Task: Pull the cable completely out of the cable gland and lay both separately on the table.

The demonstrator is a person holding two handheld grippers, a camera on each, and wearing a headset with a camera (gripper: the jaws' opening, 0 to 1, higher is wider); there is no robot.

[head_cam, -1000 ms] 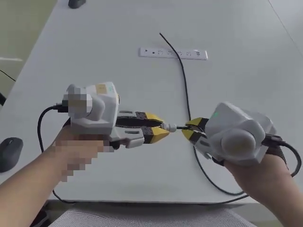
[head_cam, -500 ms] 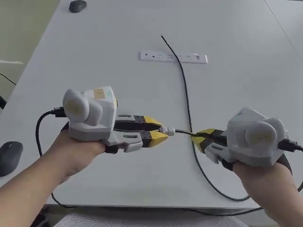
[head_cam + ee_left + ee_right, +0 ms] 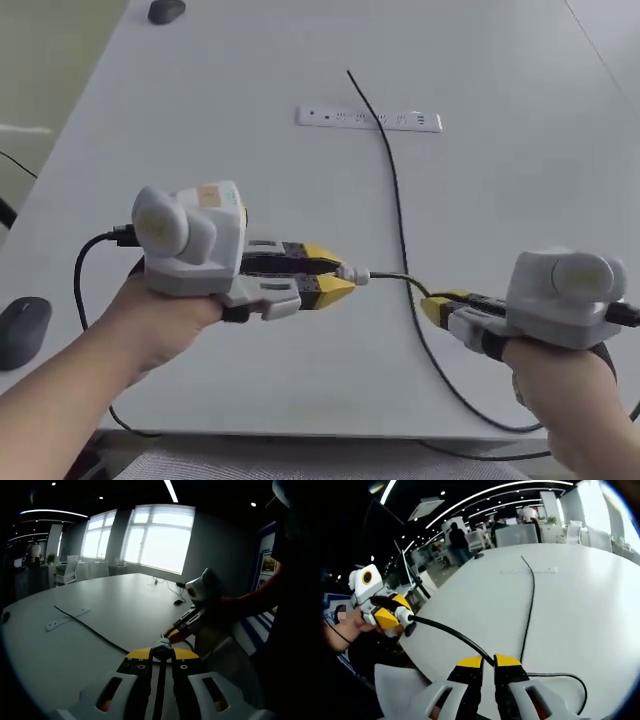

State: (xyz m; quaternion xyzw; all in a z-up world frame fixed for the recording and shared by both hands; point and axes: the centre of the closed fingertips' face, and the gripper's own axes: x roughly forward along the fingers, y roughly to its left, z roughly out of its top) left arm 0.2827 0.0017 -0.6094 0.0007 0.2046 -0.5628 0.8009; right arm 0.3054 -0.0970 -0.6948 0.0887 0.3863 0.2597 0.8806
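The left claw (image 3: 335, 280) is clamped tight on the small pale cable gland (image 3: 352, 273), which sticks out from between its yellow tips, and it is held in the air above the near part of the white bench (image 3: 230, 150). The right claw (image 3: 437, 305) is closed on the black cable (image 3: 395, 190), pinching it between its yellow tips a short way from the gland, a little lower and nearer the bench's front edge. Between the two claws a short stretch of cable runs from the gland's mouth to the right claw in a gentle curve, so the cable sits inside the gland and the two are not apart. Past the right claw the cable loops down near the front edge, then runs away along the bench top and crosses over a white power strip (image 3: 368, 118), with its free end lying just beyond the strip. In the right gripper view the left claw shows at the left with the gland at its tips and the cable leading out of it. A dark mouse (image 3: 20, 330) lies at the bench's left edge and another dark mouse (image 3: 166, 11) at the far end
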